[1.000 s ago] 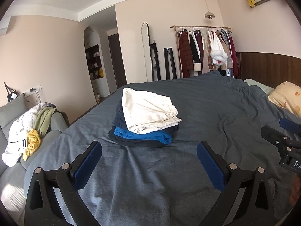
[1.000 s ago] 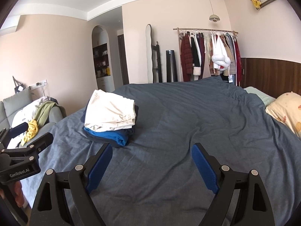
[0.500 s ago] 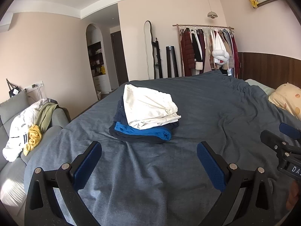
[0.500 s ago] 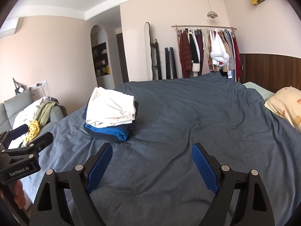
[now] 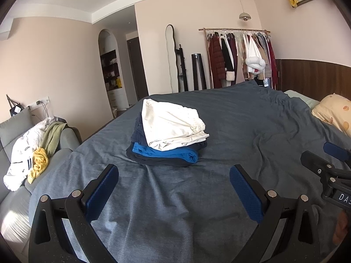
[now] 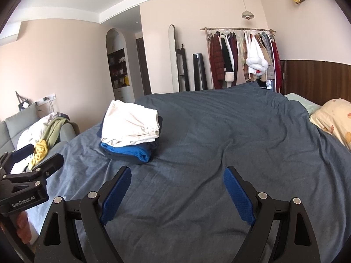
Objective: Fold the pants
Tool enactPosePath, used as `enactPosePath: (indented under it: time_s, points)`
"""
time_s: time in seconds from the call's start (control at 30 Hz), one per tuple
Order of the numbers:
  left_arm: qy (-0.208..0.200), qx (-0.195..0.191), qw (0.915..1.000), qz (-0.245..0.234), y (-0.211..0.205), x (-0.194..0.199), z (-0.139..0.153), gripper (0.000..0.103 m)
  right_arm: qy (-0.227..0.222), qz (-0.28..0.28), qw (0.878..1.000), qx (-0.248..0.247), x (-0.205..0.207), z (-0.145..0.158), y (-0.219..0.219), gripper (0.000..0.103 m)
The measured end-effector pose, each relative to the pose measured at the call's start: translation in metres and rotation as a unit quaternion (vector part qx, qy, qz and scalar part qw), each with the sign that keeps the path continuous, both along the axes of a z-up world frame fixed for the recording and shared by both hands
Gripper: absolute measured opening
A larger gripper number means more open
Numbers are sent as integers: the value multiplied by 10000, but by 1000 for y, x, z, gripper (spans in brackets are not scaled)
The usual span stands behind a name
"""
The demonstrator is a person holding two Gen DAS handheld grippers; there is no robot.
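A stack of folded clothes sits on the grey-blue bed cover (image 5: pixel 241 131). Folded cream-white pants (image 5: pixel 171 125) lie on top, over a blue garment (image 5: pixel 166 154) and dark navy ones. In the right wrist view the same cream pants (image 6: pixel 129 123) lie left of centre on the bed cover (image 6: pixel 219 135). My left gripper (image 5: pixel 174 174) hovers open over bare cover in front of the stack, nothing between its blue pads. My right gripper (image 6: pixel 177 176) is open too, to the right of the stack, holding nothing.
A grey sofa (image 5: pixel 13 127) with loose white, green and yellow clothes stands left of the bed. A yellow patterned pillow (image 5: pixel 335 111) lies at the right by the wooden headboard. A clothes rack (image 5: pixel 239 57), a mirror and a doorway line the far wall.
The view has shifted a little in both cameras, with the stack drifting slightly. Both grippers stay open and empty.
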State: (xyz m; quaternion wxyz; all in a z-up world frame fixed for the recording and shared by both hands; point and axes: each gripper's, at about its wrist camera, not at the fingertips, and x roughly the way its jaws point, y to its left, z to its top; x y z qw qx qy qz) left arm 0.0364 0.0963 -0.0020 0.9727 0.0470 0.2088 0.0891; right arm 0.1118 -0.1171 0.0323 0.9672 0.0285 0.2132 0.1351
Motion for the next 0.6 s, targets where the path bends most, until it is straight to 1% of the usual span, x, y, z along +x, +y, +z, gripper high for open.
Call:
enactPosePath:
  time_s: [0.6]
  points:
    - [-26,57,10000,30,0,-1,0,103,-5,-10,10000,21,-3,-3,4,87]
